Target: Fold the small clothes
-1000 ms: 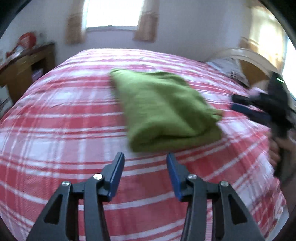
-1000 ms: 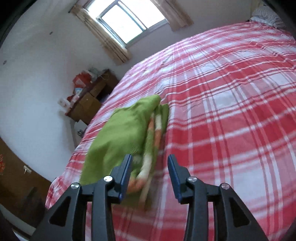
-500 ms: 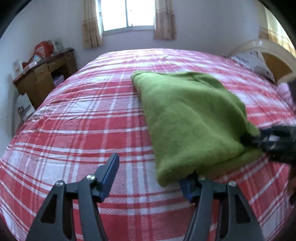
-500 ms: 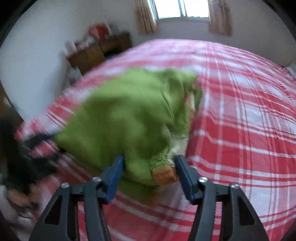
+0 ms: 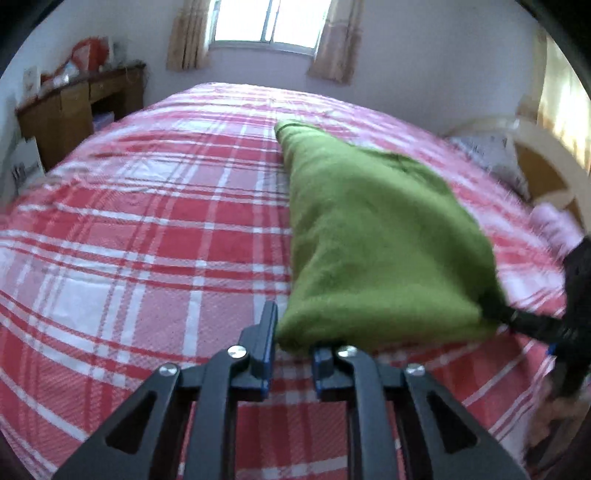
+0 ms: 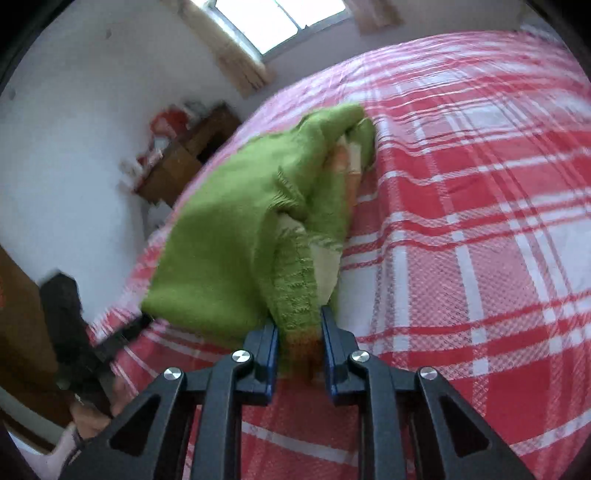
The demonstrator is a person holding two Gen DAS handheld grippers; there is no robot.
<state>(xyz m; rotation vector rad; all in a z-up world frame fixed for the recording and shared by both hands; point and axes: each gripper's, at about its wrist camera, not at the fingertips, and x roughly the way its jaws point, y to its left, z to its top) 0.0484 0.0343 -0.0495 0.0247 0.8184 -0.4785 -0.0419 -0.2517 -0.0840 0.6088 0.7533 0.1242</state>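
Observation:
A folded green knit sweater lies on the red and white plaid bed. My left gripper is shut on its near left corner. My right gripper is shut on the other near corner, where an orange hem and cream stripes show. The near end of the sweater is lifted off the bed; the far end rests on it. Each gripper shows in the other's view, the right one at the right edge and the left one at the left.
A wooden desk with clutter stands left of the bed under a curtained window. A headboard and a pillow are at the right. A pink item lies near the pillow.
Both grippers moved in from open and closed on the near corners of the sweater. The near end has lifted off the bed.

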